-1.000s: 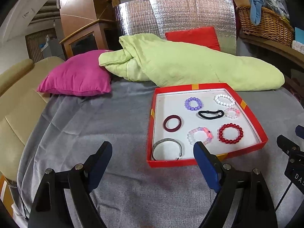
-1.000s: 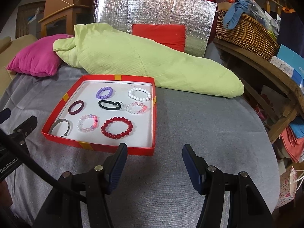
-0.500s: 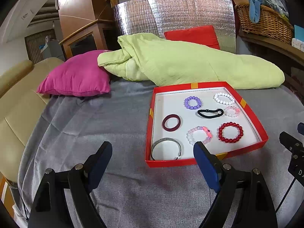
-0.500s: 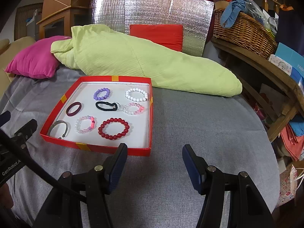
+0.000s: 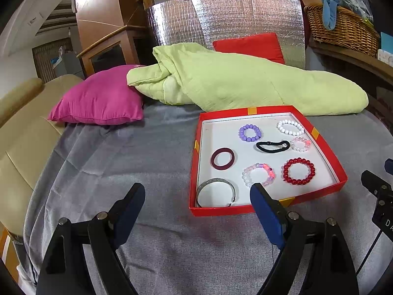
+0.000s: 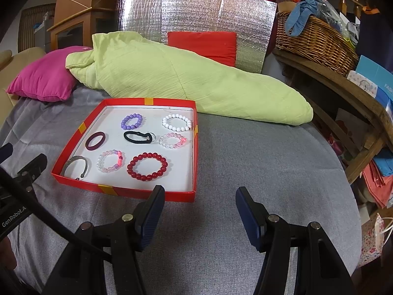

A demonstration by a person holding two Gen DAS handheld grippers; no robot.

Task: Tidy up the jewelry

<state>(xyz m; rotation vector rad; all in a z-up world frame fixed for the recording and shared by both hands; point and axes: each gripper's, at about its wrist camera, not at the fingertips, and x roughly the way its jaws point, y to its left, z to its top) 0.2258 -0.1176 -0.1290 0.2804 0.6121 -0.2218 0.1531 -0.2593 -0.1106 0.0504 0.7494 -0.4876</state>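
Note:
A red tray (image 5: 328,147) (image 6: 194,162) with a white floor lies on the grey cloth. In it lie a purple bead bracelet (image 5: 249,133) (image 6: 132,121), a white bead bracelet (image 5: 290,127) (image 6: 176,122), a black hair tie (image 5: 272,146) (image 6: 137,137), a maroon ring (image 5: 222,159) (image 6: 95,141), a silver bangle (image 5: 217,191) (image 6: 76,164), two pink-white bracelets (image 5: 258,174) (image 6: 172,140) and a red bead bracelet (image 5: 299,171) (image 6: 147,166). My left gripper (image 5: 196,196) is open and empty, near the tray's front left corner. My right gripper (image 6: 200,199) is open and empty, by its front right corner.
A light green quilt (image 5: 245,83) (image 6: 186,78) lies behind the tray. A magenta pillow (image 5: 98,103) sits at the left, a red pillow (image 6: 203,44) against a silver foil panel. A wicker basket (image 6: 316,39) stands on a wooden shelf at the right.
Both cameras have drifted slightly, and the tray sits a little differently in each view. Both grippers stay open and empty; nothing in the tray has moved.

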